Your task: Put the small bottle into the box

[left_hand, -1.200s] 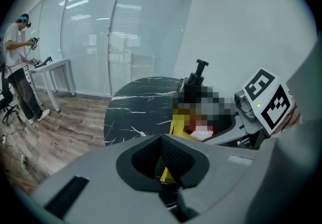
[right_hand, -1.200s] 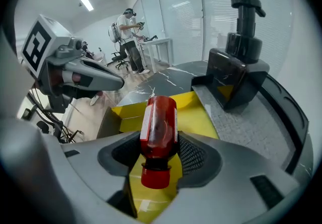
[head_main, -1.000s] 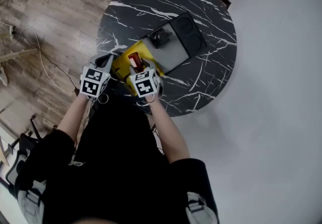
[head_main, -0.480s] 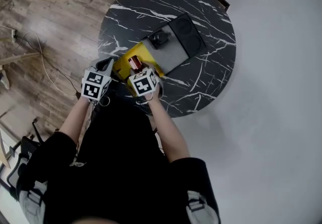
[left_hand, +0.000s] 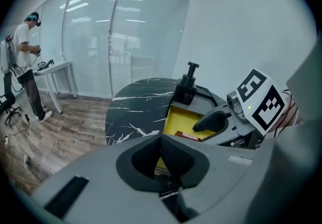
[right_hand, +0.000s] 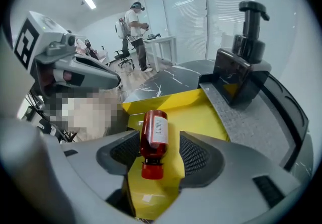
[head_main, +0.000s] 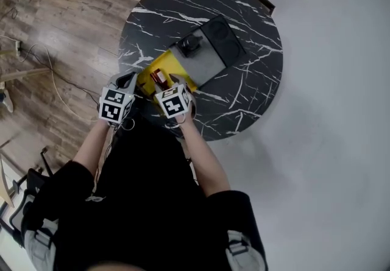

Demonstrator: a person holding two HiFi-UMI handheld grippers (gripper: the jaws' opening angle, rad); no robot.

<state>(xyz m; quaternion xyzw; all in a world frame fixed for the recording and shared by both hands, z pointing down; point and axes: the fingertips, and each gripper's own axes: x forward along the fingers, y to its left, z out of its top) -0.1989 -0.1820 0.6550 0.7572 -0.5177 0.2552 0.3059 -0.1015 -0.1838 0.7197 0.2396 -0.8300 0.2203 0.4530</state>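
- Two grey plastic two-jaw grippers sit at the near end of a shallow yellow rectangular box (head_main: 146,77). The box lies open on a round black table with white marble veining (head_main: 244,90).
- In the right gripper view, the right gripper (right_hand: 160,142) reaches over the box's near edge with its jaws spread apart and clamping nothing.
- Between those jaws, inside the box, lies the small red translucent bottle with a red cap and a white label (right_hand: 153,135).
- It lies on its side, with the cap pointing back toward the box's near end, the base toward the far end, and the label facing up.
- A strip of the box's yellow floor shows between the bottle and the ribbed black pad at the view's right.
- On the other side the bottle sits close against the opposite pad, and I cannot tell whether they touch.
- From the head view, the bottle appears as a small red shape within the box's outline, just ahead of the right gripper's marker cube.
- Off the box's near left corner is the left gripper (left_hand: 162,140). Its black pads are pressed together at the tips with nothing between them.
- Just past the box's far end is a flat grey tray (right_hand: 251,127), and a black plastic pump dispenser (right_hand: 241,62) stands upright on it.
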